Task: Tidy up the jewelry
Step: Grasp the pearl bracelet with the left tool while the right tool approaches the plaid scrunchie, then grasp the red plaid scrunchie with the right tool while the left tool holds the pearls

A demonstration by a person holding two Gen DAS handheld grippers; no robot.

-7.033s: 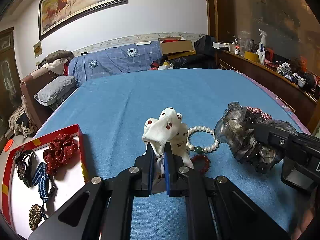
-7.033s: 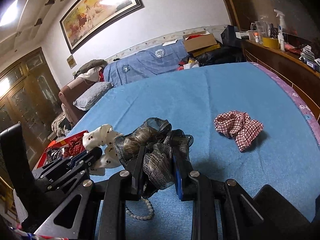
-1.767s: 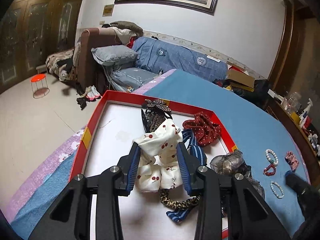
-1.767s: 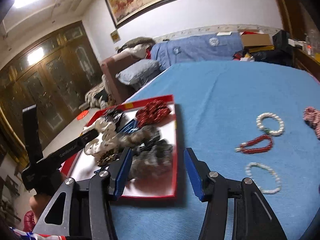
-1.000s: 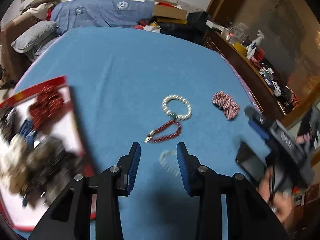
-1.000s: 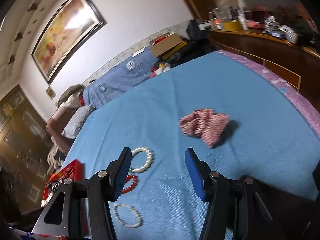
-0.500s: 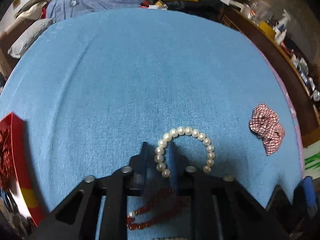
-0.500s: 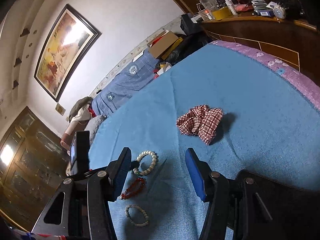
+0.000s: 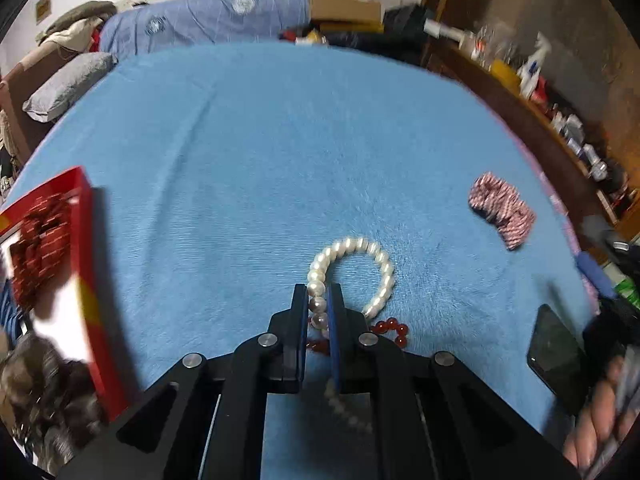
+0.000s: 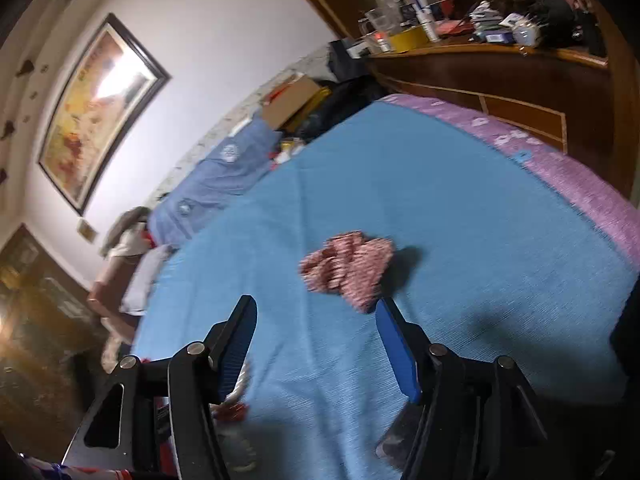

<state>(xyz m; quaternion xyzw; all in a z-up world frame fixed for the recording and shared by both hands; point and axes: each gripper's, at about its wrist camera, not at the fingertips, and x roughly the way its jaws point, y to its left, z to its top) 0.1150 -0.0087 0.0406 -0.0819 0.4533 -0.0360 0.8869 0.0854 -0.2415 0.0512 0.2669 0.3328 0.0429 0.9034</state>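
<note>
The left gripper (image 9: 318,300) pinches the white pearl bead bracelet (image 9: 352,272) on the blue bedspread (image 9: 280,140). The right gripper (image 10: 316,332), jaws just widening and empty, hovers before the red-and-white checked fabric scrunchie (image 10: 348,270).

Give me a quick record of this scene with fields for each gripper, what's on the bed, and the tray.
left gripper: fingers shut on the pearl bracelet, just closed
right gripper: open, jaws just widened, nothing between them, aimed at the plaid scrunchie
bed: pearl bracelet, red bead bracelet, plaid scrunchie, a second pearl bracelet partly hidden under the left gripper
tray: red, at left, holds scrunchies, blurred
</note>
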